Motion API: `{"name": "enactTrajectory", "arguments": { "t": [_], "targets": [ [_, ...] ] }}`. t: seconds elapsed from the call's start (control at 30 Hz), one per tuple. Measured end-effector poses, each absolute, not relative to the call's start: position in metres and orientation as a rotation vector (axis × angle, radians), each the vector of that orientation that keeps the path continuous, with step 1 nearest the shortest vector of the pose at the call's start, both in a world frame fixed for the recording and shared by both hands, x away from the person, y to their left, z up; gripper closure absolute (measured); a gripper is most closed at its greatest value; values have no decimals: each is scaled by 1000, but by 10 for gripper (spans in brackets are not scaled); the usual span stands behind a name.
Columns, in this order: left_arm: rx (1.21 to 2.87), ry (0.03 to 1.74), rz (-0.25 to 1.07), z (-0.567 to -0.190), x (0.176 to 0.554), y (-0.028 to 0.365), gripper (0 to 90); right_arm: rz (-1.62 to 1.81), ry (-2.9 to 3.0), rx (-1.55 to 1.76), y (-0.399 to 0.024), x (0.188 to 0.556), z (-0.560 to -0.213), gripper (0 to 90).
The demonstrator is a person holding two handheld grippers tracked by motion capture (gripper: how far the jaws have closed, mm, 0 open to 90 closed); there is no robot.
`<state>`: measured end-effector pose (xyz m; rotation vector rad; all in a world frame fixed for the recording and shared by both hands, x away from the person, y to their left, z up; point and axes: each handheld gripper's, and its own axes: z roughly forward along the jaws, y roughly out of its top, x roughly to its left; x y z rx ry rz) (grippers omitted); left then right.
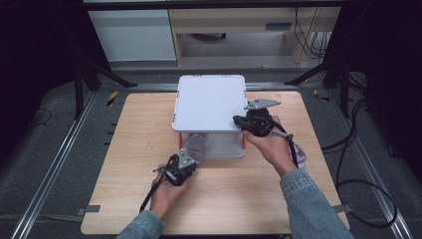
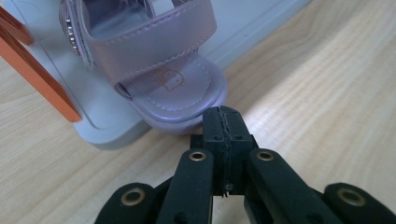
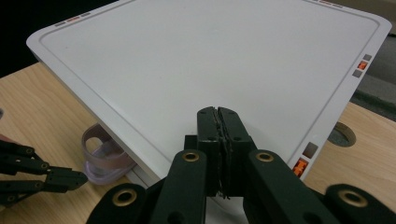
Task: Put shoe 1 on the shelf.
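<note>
A lilac child's sandal (image 1: pixel 195 144) (image 2: pixel 173 84) (image 3: pixel 105 158) sticks toe-first out of the front of a white box (image 1: pixel 219 147), under its raised lid (image 1: pixel 209 102) (image 3: pixel 210 56). My left gripper (image 1: pixel 193 154) (image 2: pixel 223 112) is shut with nothing between its jaws. Its tips sit right at the toe of the sandal's sole, low over the table. My right gripper (image 1: pixel 238 119) (image 3: pixel 218 112) is also shut and empty. It lies over the lid's near right corner, though contact with the lid cannot be made out. The left gripper's fingers (image 3: pixel 70 178) show beside the sandal in the right gripper view.
The box stands at the back middle of a wooden table (image 1: pixel 224 199) and has orange clips (image 2: pixel 37 79) (image 3: pixel 301 165) at its corners. Another lilac item (image 1: pixel 300 154) lies on the table behind the right wrist. Cables (image 1: pixel 358 184) trail on the floor to the right.
</note>
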<state>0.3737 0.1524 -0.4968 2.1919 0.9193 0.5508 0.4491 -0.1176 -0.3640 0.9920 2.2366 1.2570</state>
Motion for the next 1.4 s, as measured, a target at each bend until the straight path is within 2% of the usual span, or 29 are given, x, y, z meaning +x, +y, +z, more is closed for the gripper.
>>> {"name": "enactTrajectory", "arguments": {
  "t": [0.7, 1.4],
  "targets": [
    [2145, 992, 552, -498, 405, 152, 895, 1253, 2239, 984, -117, 449, -364, 886],
    [2126, 1018, 538, -498, 413, 151, 892, 1253, 2241, 984, -118, 450, -364, 887]
  ]
}}
